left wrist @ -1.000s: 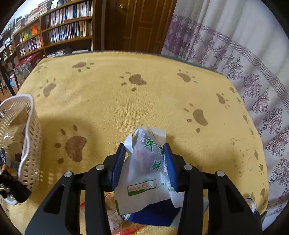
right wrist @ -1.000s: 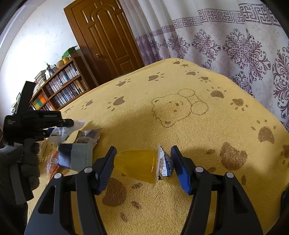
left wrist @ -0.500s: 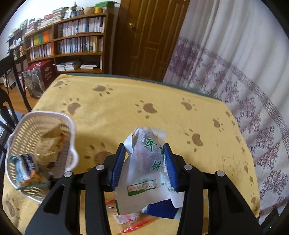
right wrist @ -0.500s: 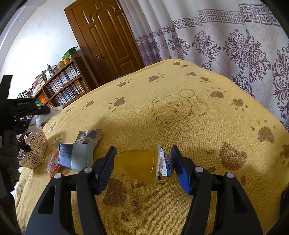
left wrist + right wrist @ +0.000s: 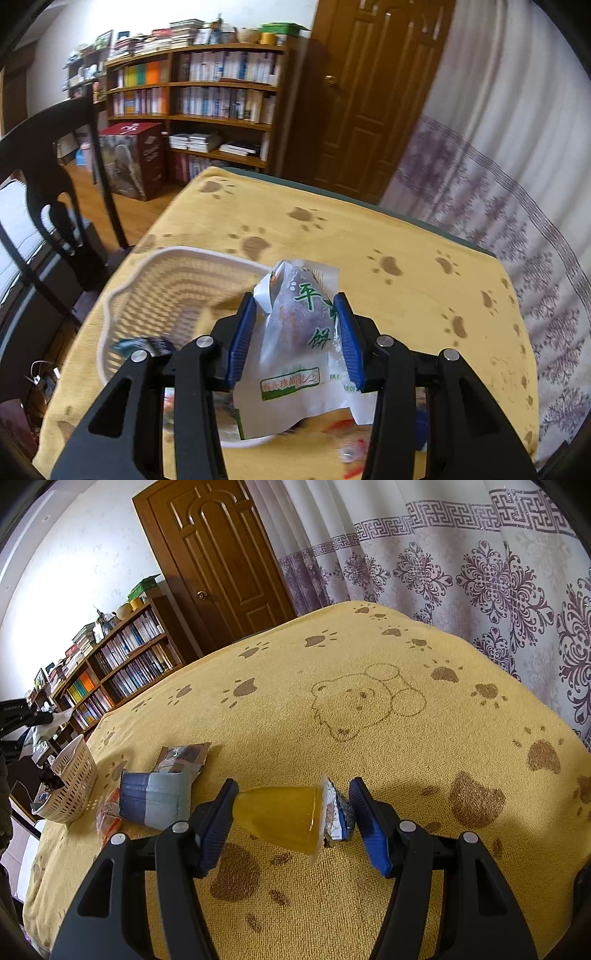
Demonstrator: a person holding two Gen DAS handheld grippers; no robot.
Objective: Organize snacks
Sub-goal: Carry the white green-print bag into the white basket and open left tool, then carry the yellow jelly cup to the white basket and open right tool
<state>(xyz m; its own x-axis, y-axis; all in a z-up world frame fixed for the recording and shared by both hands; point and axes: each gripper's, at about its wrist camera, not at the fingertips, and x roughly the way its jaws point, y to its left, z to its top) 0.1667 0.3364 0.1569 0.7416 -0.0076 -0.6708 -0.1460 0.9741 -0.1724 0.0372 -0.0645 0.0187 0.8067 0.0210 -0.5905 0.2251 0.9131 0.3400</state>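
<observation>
My left gripper [image 5: 294, 299] is shut on a white pastry packet [image 5: 295, 343] with green characters, held upright over the near right part of a white plastic basket [image 5: 122, 288]. A dark blue wrapped snack [image 5: 147, 345] lies inside the basket. In the right wrist view the basket [image 5: 74, 775] stands at the table's far left edge. My right gripper [image 5: 291, 794] is shut on an orange jelly cup [image 5: 277, 812] turned on its side, its foil lid against the right finger, just above the yellow paw-print cloth [image 5: 369, 664].
A blue-grey packet [image 5: 155, 797], a silver-brown packet [image 5: 183, 755] and an orange-red wrapper [image 5: 109, 812] lie on the cloth right of the basket. A dark chair [image 5: 48, 166] stands by the left table edge. Curtains [image 5: 480, 572] hang behind the far side.
My left gripper has carried the pastry packet leftward and now holds it over the basket, which has come into the middle of its view. The right gripper and jelly cup have not moved.
</observation>
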